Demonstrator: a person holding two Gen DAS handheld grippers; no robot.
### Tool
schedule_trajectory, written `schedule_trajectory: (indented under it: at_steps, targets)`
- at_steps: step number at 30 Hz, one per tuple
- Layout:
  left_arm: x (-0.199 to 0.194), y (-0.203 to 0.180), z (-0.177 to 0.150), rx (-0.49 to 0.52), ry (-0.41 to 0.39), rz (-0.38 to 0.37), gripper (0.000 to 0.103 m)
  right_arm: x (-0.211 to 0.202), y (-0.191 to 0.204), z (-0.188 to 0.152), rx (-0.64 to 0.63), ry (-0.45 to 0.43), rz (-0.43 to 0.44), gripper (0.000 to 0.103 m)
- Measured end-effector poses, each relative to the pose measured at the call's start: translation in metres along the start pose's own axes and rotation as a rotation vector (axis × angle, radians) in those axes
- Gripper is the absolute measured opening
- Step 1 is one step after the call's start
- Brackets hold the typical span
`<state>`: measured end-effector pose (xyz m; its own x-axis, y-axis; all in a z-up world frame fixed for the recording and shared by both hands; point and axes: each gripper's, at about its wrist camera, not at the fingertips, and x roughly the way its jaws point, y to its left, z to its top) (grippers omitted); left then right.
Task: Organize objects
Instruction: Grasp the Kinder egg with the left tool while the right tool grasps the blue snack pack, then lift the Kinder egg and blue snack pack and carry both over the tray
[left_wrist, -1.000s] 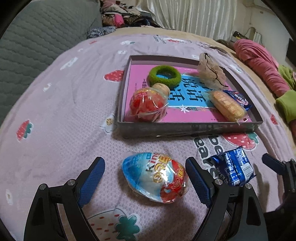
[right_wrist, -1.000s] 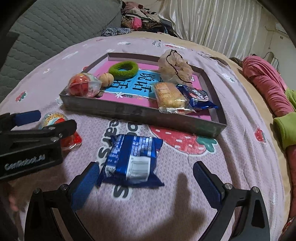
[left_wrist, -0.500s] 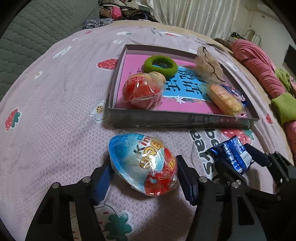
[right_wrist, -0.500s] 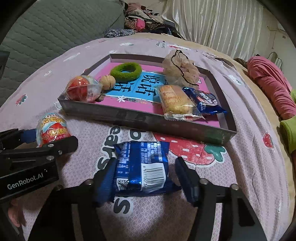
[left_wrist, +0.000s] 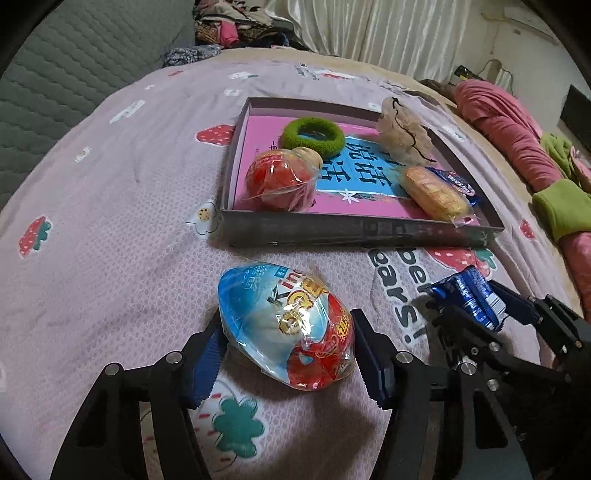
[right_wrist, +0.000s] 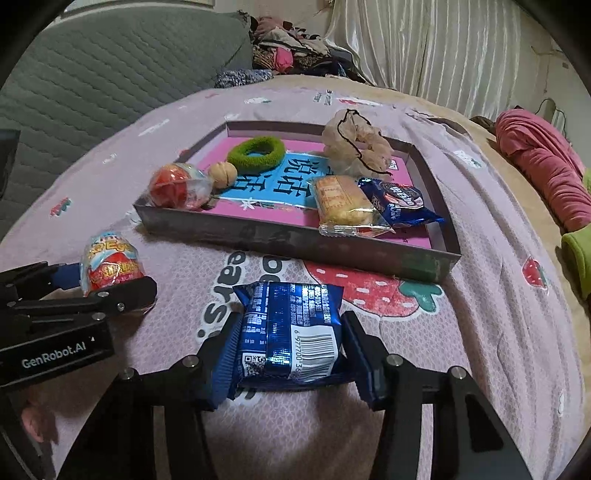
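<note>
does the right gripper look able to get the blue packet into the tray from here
Probably yes. The right gripper is closing on the blue snack packet, pads pressing its sides; the tray lies just ahead, with bare floor at its near middle and only a low wall.

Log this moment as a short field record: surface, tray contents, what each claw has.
surface: strawberry-print bedspread
tray: green hair tie, walnut, red wrapped egg, yellow snack pack, blue cookie pack, mesh pouch
left claw: pads pressed on the wrapped chocolate egg, outside the tray
right claw: jaws closing, pads on the blue foil packet, outside the tray
</note>
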<state>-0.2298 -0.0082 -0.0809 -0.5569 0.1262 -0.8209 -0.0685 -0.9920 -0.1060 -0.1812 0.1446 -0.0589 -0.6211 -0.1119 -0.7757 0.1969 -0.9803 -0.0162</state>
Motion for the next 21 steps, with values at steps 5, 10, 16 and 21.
schedule_trajectory:
  at_steps: [5, 10, 16, 21]
  targets:
    - [-0.019, -0.002, -0.002, 0.015, -0.029, 0.007, 0.066, -0.016, -0.003, 0.0, 0.01, -0.024, 0.013, 0.054]
    - [-0.045, -0.006, 0.002, 0.024, -0.07, 0.008, 0.066, -0.039, -0.007, 0.004, 0.013, -0.059, 0.005, 0.054]
    - [-0.079, -0.016, 0.009, 0.045, -0.12, 0.018, 0.066, -0.077, -0.013, 0.014, 0.01, -0.116, -0.009, 0.054]
    - [-0.111, -0.027, 0.015, 0.062, -0.168, 0.023, 0.066, -0.109, -0.018, 0.024, 0.007, -0.165, -0.019, 0.054]
